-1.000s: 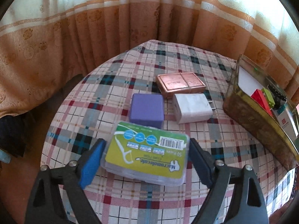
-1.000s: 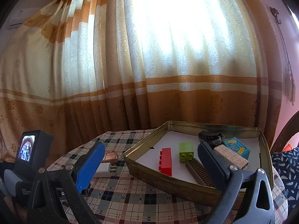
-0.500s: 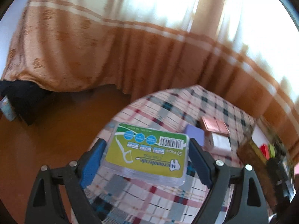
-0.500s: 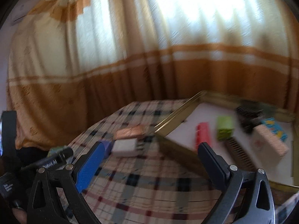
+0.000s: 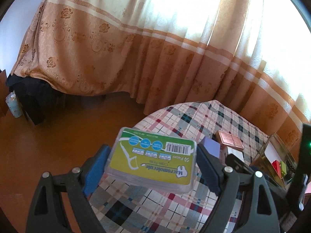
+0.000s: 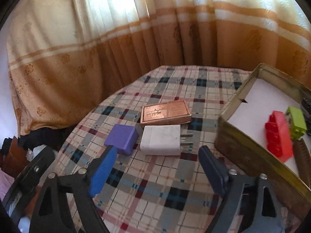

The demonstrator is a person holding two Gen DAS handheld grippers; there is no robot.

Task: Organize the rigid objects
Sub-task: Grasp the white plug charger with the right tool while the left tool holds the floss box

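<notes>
Item: floss-pick box, clear plastic with a green and yellow label, clamped flat between the blue pads of the left gripper, both pads pressing its short ends, jaws standing wide on it; box carried clear of the checked tablecloth. Item: right gripper, jaws closing with nothing between them, pointed down at the cloth. Ahead of its fingers: white plug adapter, prongs toward the tray; purple block just beyond the blue pad on the left side, close beside the adapter; copper-coloured flat case farther out, touching or nearly touching the adapter. Beyond the other finger: gold tin tray, lined white, already holding a red brick and a green brick. Handling note, as judged: the box seemed bound for the tray; it would go best kept level, lowered onto bare lining clear of the bricks, and released only once resting. The right jaws would need to straddle the adapter squarely without nudging the block.
</notes>
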